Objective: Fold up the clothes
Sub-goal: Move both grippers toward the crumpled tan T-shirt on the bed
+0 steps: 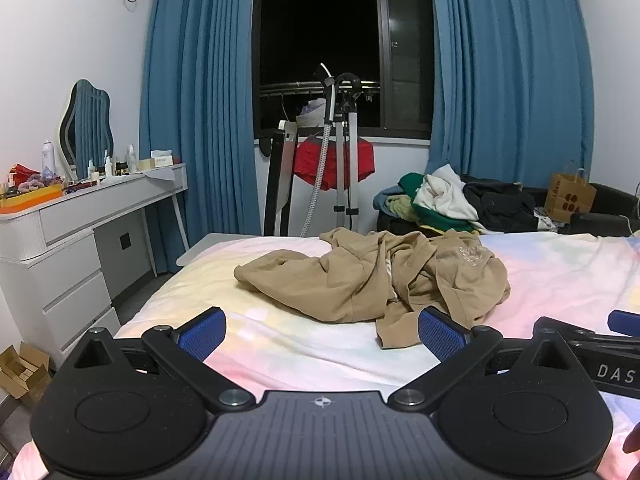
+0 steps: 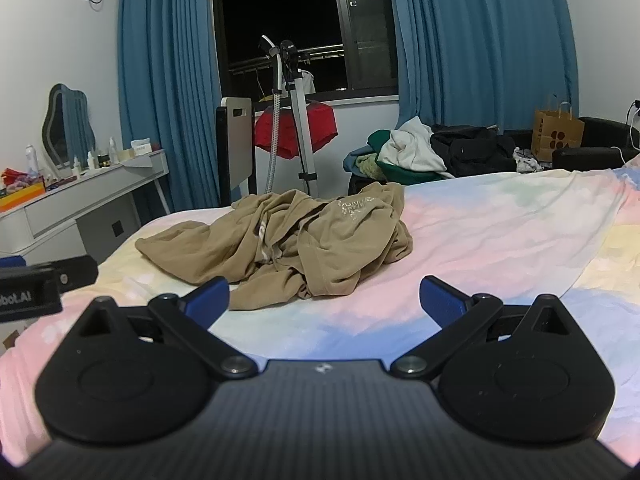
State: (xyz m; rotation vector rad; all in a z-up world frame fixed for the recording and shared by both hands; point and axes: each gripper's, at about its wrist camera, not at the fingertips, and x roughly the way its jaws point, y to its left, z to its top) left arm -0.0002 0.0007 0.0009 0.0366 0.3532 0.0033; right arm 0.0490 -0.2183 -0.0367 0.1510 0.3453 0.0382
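A crumpled tan garment (image 1: 372, 276) lies in a heap on the pastel bed sheet (image 1: 280, 344); it also shows in the right wrist view (image 2: 288, 240). My left gripper (image 1: 322, 330) is open and empty, hovering over the sheet just short of the garment's near edge. My right gripper (image 2: 324, 298) is open and empty, also just short of the garment. The right gripper's body shows at the right edge of the left wrist view (image 1: 592, 356), and the left gripper's body at the left edge of the right wrist view (image 2: 40, 280).
A white dressing table (image 1: 80, 220) with bottles and a mirror stands left of the bed. A garment steamer stand (image 1: 344, 160) with a red cloth is beyond the bed. A pile of clothes (image 1: 448, 200) and a paper bag (image 1: 570, 198) sit on a dark sofa.
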